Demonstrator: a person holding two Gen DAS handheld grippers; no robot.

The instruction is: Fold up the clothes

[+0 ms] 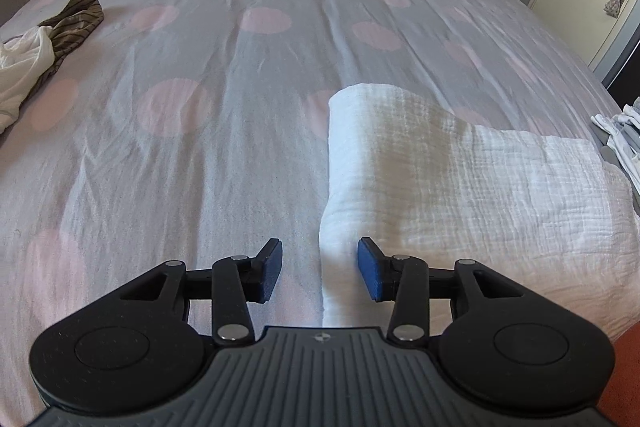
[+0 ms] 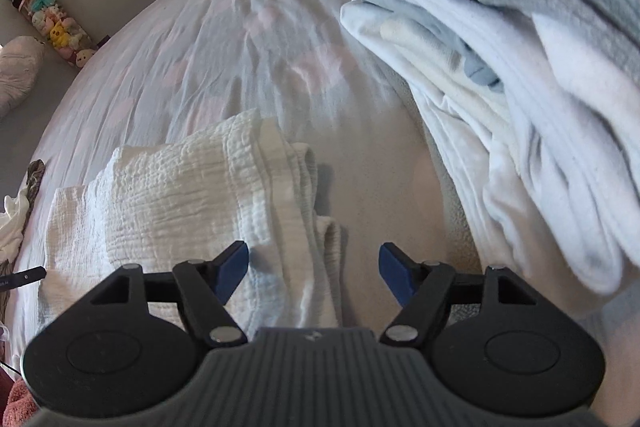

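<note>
Cloth [image 1: 440, 167] edge passes under left claw [image 1: 320, 269], both claws wide, empty. Right claw [image 2: 314, 273] alone shows laundry pile [image 2: 520, 67], top cut off.

There was one bed [image 1: 248, 131], and on it lay one folded white muslin cloth [image 1: 460, 187]. Two loose garments sat at its left edge: one white [image 1: 22, 67], one brown striped [image 1: 72, 23]. One stack of folded laundry [image 2: 500, 67] held perhaps six pieces; the layers blurred together. Two claws showed, left [image 1: 320, 269] and right [image 2: 314, 273].
</note>
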